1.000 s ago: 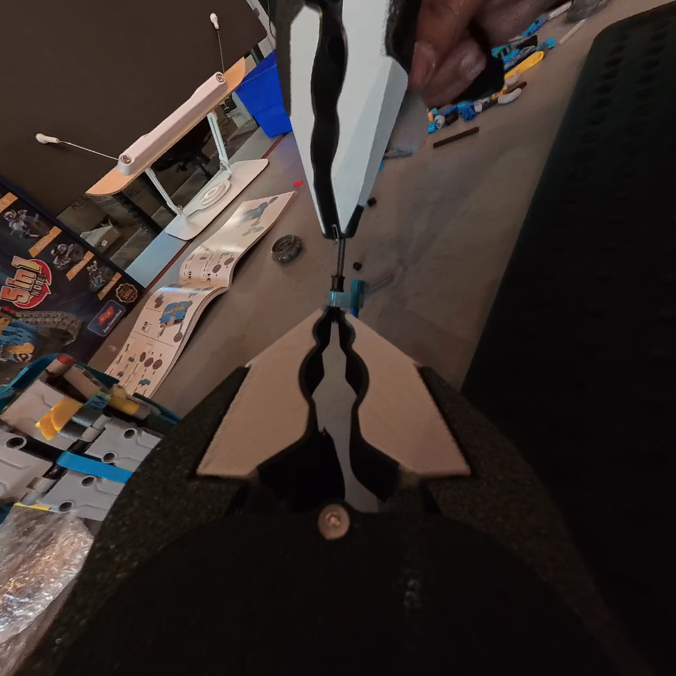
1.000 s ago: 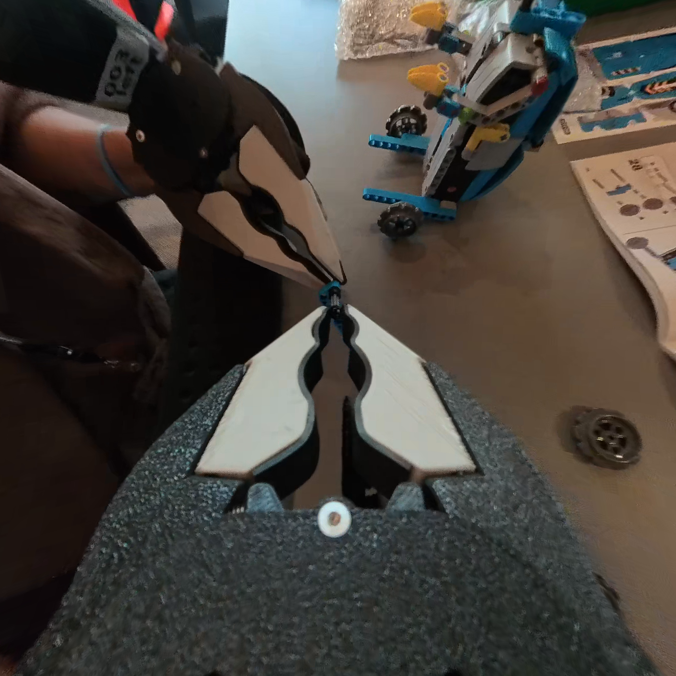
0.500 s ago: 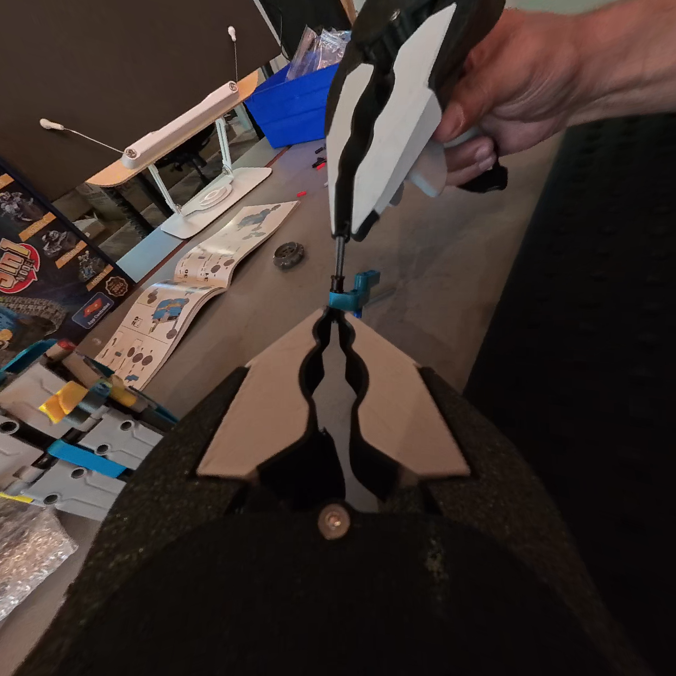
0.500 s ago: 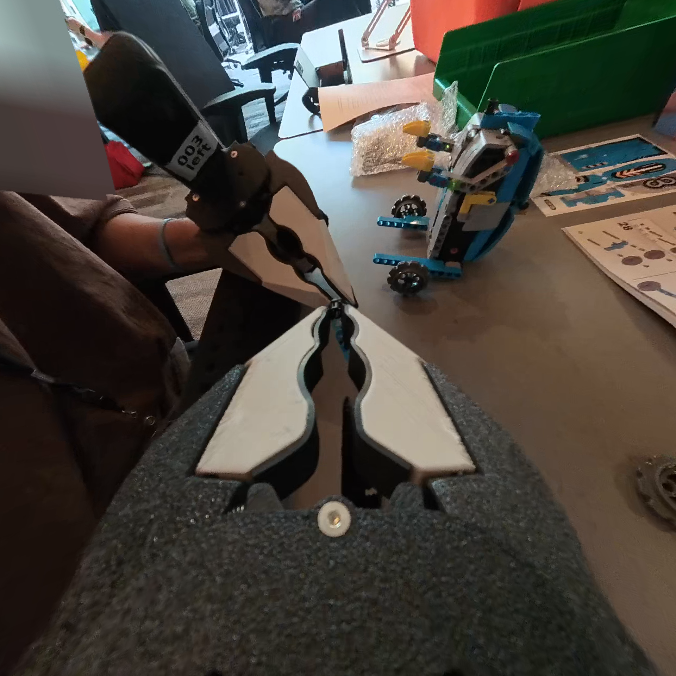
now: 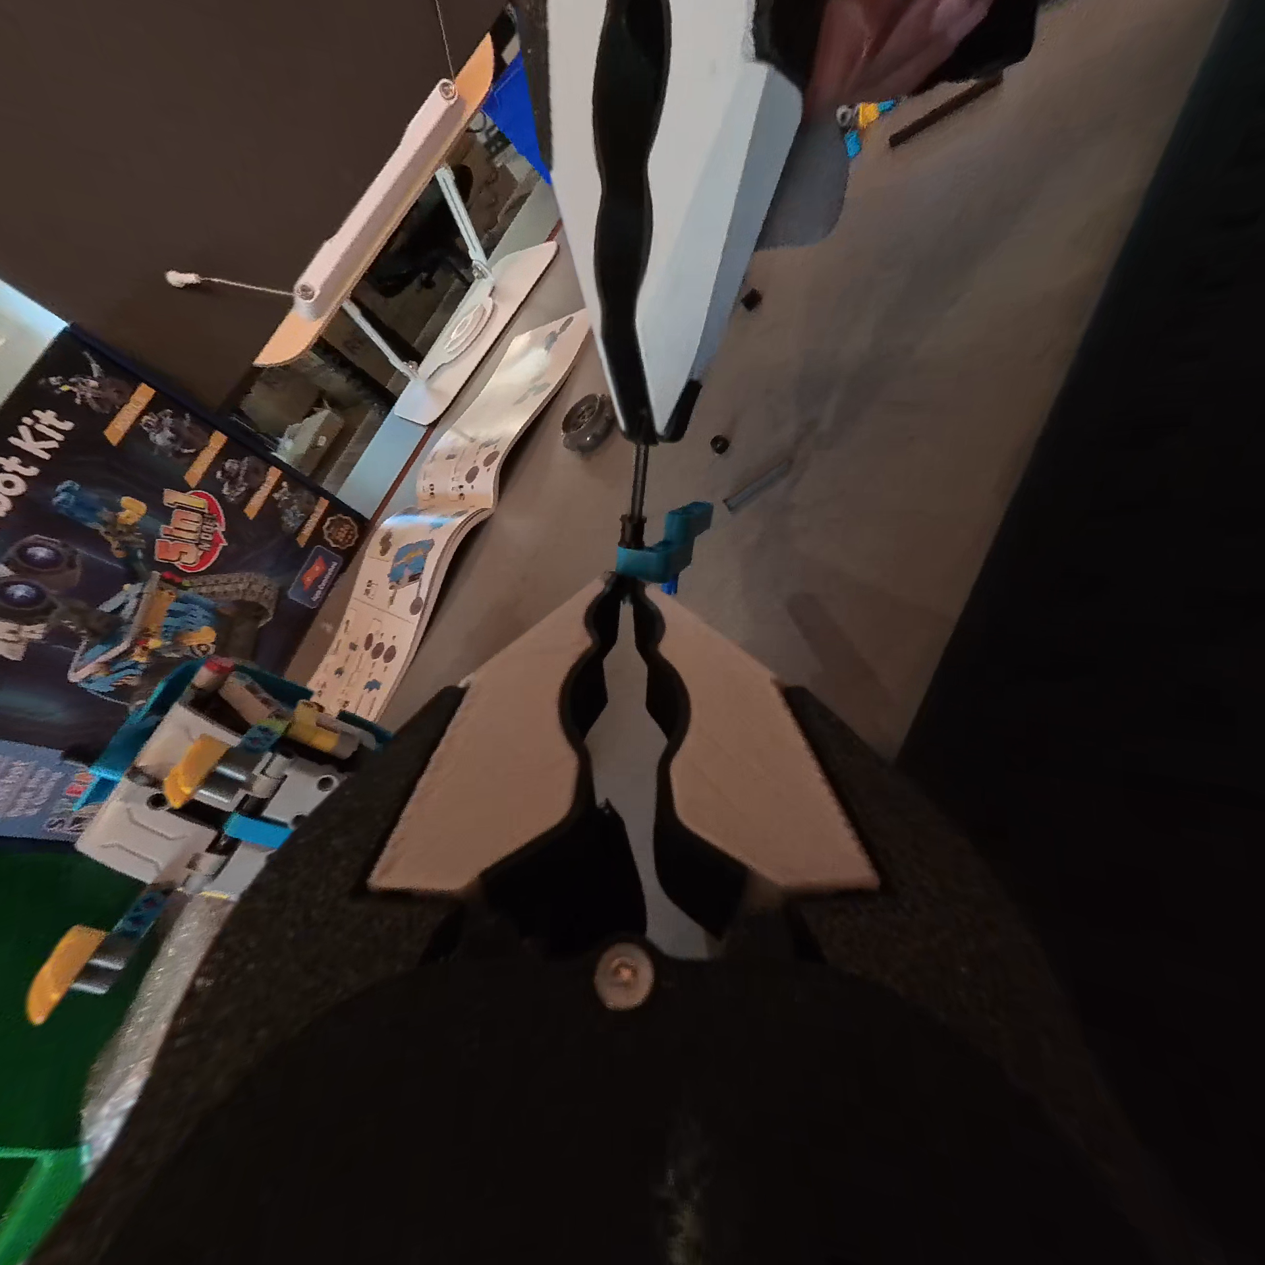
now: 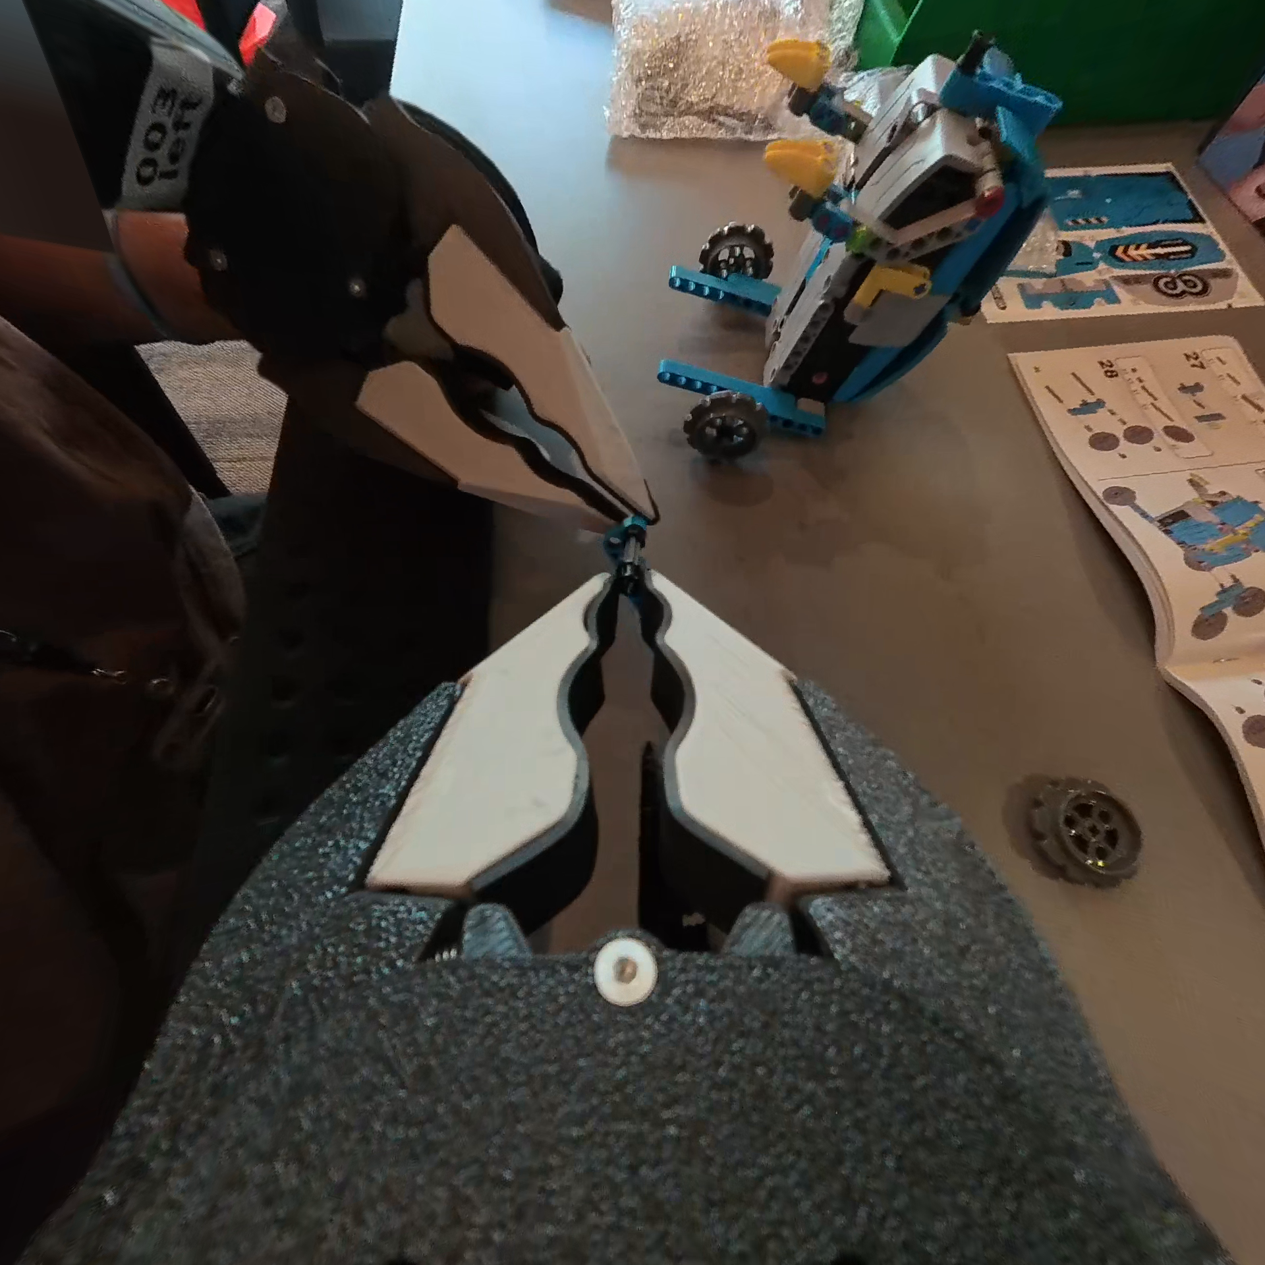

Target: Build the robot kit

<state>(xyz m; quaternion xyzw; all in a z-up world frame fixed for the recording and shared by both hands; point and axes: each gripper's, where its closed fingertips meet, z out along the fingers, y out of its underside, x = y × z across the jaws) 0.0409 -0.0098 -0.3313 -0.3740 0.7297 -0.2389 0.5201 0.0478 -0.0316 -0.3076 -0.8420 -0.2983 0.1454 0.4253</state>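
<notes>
Left gripper: we saw the left gripper [image 5: 626, 594] with its fingers pinched together on the lower end of the blue connector [image 5: 657, 551], which it held in the air above the table [image 6: 890, 616].
Right gripper: the right gripper [image 5: 647, 435] came at the blue connector from above, its fingers closed on the upper end of a thin black axle [image 5: 640, 479].
Joint: the black axle's lower end sat in the blue connector, so the two grippers met tip to tip, with only these two small parts between them.
Right wrist view: we found the same pair there, the black axle [image 6: 628, 554] in the right gripper [image 6: 628, 582] and the blue connector [image 6: 633, 527] at the tip of the left gripper [image 6: 640, 517].
Things: beyond the blue connector, well apart from it, a loose grey wheel [image 5: 587, 426], an open instruction booklet [image 5: 472, 472], two small black pins [image 5: 717, 443] and a short grey rod [image 5: 756, 482] lay on the table.
Farther off: a blue-and-grey toy robot [image 6: 890, 226] stood well away from the blue connector, with a bubble-wrap bag [image 6: 684, 75] behind it.
Unclear: we could not tell how deep the black axle sat in the blue connector.
</notes>
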